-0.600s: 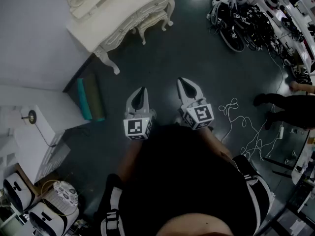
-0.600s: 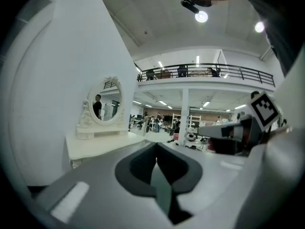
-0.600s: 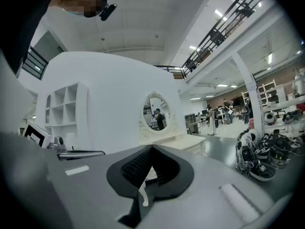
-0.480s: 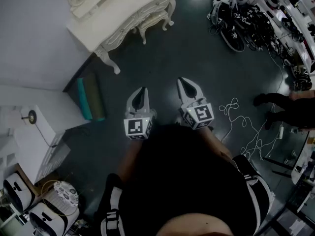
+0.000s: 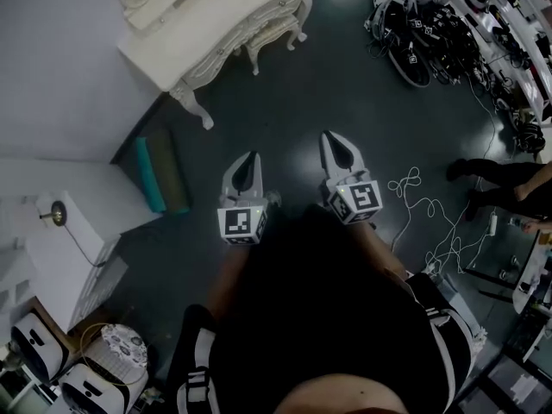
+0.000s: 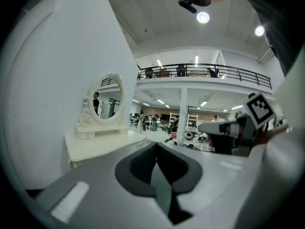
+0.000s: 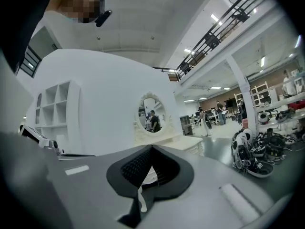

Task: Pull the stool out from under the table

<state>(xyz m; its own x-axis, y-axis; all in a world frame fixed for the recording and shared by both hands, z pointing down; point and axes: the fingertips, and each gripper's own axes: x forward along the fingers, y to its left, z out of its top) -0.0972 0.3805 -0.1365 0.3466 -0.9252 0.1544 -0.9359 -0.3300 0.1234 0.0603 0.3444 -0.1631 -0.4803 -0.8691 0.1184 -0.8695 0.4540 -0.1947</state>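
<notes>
I stood in the room and watched the person, who held the two claws low in front of the body. The stool (image 5: 276,33) was tucked under the white dressing table (image 5: 207,24), far up in the head view, and only its seat edge and carved legs showed.

Seen from above, the stool lay between 12 and 1 o'clock from the left gripper (image 5: 250,160) and at about 11 o'clock from the right gripper (image 5: 335,143). Both were well apart from it, with bare dark floor between. I could not say that one claw was clearly nearer; the stool sat almost between their two lines.

The table ran with its long axis from about 8 o'clock to 2 o'clock. The long side of the stool seemed to follow the same line, though most of it was hidden under the top. Its free side faced about 5 o'clock, so I judged that the pull must go that way, across the long axis and out onto the floor.

Both claws were closed tight, the jaws pressed together with nothing between them. Each pointed nearly level toward the table.
</notes>
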